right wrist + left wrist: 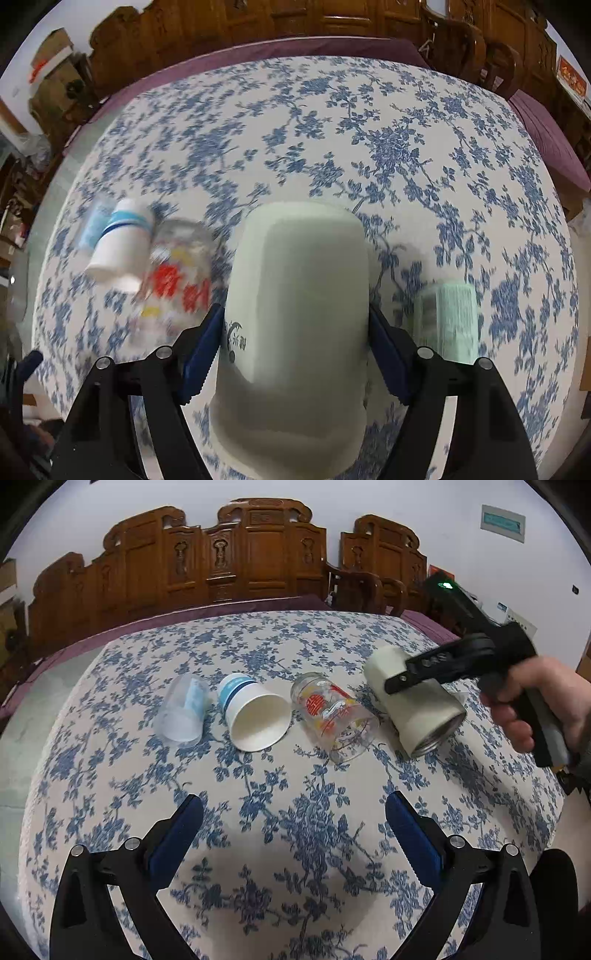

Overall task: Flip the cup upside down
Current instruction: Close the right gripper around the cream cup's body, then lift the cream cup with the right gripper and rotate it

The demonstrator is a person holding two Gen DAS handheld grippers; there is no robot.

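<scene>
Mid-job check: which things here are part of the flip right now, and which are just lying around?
In the job:
- cream cup, clamped on its sides
- right gripper, shut on it
- left gripper, open and empty

Lying about:
- clear plastic cup, on its side
- paper cup, on its side
- printed glass, on its side
- green cup

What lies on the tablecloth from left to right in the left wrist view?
Clear plastic cup → paper cup → printed glass → cream mug, gripped by the right hand-held gripper.
</scene>
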